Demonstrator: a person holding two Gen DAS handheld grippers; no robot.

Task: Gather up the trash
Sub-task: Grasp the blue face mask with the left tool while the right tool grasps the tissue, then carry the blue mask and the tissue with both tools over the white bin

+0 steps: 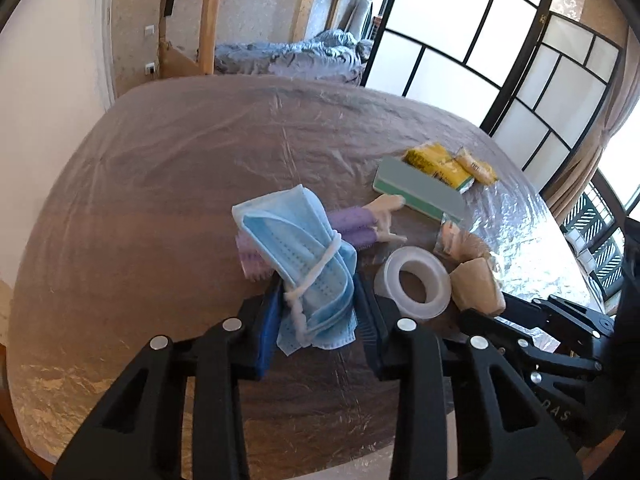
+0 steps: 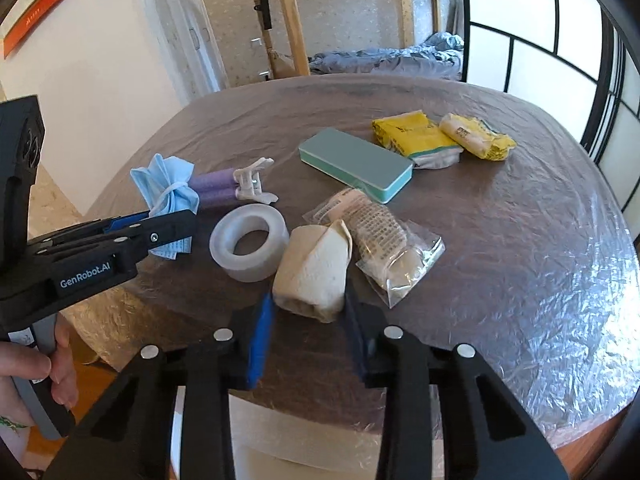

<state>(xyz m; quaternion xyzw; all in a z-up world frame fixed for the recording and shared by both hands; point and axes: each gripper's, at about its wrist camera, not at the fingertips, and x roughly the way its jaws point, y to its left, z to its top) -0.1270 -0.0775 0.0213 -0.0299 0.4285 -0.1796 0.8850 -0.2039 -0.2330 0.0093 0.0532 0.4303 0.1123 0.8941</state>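
Observation:
A crumpled blue face mask (image 1: 296,236) with a white ear loop lies on the film-covered round table (image 1: 160,200). My left gripper (image 1: 316,312) is shut on its near end, blue pads pressing both sides. The right wrist view shows that gripper (image 2: 172,232) from the side at the mask (image 2: 168,184). A beige and white crumpled paper wad (image 2: 316,276) sits between the pads of my right gripper (image 2: 308,312), which press on its sides. The same wad (image 1: 476,284) appears at the right of the left wrist view.
Between mask and wad lies a clear tape roll (image 2: 248,242). Purple rollers with a white clip (image 2: 224,188), a green case (image 2: 356,162), yellow packets (image 2: 412,136) and a clear plastic bag (image 2: 384,248) lie behind. A hand (image 2: 52,368) holds the left gripper's handle.

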